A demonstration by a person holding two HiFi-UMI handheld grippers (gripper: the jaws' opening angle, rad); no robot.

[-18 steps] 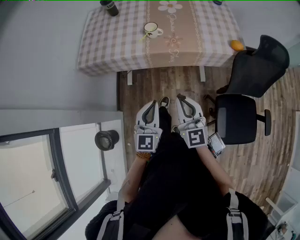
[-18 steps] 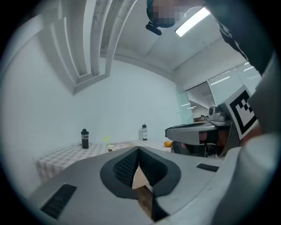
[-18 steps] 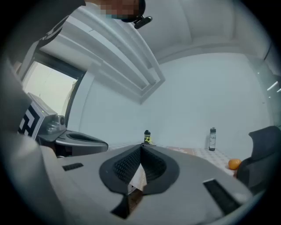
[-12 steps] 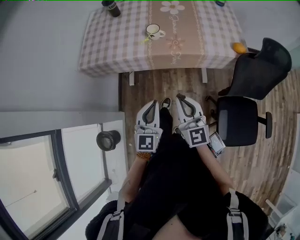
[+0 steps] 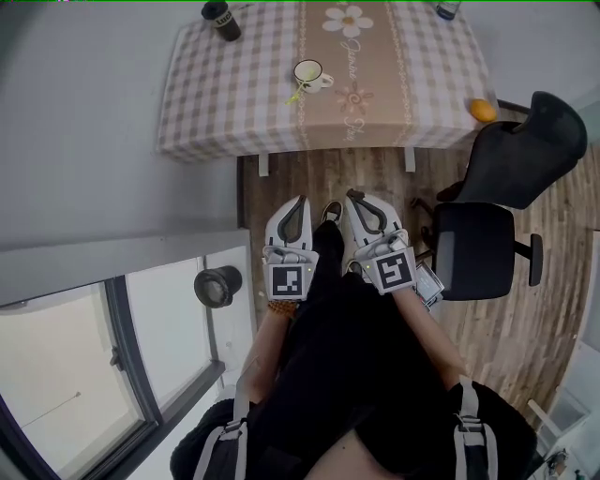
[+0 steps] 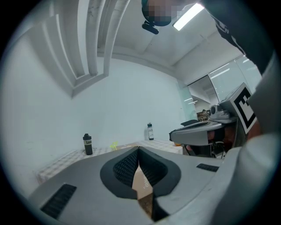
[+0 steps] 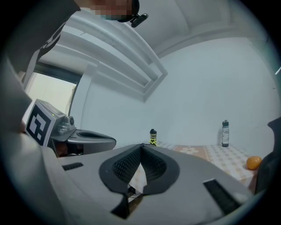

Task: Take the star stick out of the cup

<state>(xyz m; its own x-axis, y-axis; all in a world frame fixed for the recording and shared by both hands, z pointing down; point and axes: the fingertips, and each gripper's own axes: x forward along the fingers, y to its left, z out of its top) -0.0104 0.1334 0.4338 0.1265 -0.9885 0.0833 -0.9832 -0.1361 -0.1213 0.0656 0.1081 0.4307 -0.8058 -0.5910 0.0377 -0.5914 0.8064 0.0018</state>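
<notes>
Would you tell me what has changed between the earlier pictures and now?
The table with the cup and star stick sits slightly lower in the head view, so the person seems to have edged towards it. Nothing was grasped; the left gripper and right gripper remain shut, empty, side by side.

No legible words; cursive script on runner of counter, too small to read; pale label on black bottle, far left, unreadable; square black-and-white markers on left hand-held gripper and right hand-held gripper
</notes>
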